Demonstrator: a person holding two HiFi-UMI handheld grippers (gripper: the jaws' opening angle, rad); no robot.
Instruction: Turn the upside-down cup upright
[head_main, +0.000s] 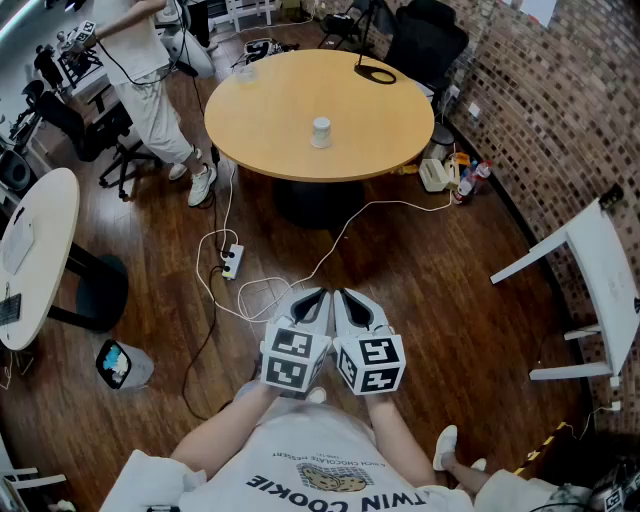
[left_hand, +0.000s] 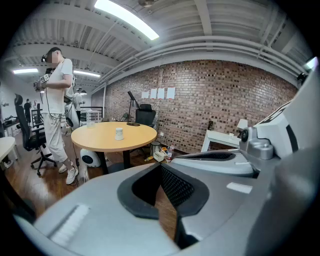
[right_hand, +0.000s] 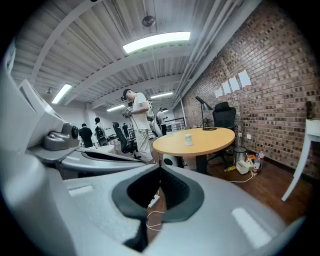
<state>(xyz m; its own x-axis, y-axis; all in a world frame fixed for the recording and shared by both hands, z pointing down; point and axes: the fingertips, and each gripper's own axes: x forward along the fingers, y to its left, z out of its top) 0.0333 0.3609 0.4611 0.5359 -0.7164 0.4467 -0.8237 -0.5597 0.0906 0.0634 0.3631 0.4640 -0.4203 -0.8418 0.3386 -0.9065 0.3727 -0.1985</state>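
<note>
A small white cup (head_main: 321, 132) stands upside down near the middle of a round wooden table (head_main: 280, 95), far ahead of me. It also shows in the left gripper view as the cup (left_hand: 119, 133) and in the right gripper view as the cup (right_hand: 188, 139), small and distant. My left gripper (head_main: 312, 297) and right gripper (head_main: 345, 297) are held side by side close to my body, over the wooden floor, well short of the table. Both are shut with nothing between the jaws. The left gripper (left_hand: 161, 167) and right gripper (right_hand: 160, 170) both point towards the table.
A person in white (head_main: 150, 70) stands at the table's far left beside black office chairs. White cables and a power strip (head_main: 232, 262) lie on the floor between me and the table. A white table (head_main: 40, 250) is at left, white furniture (head_main: 600, 270) at right, a brick wall (head_main: 540, 90) behind.
</note>
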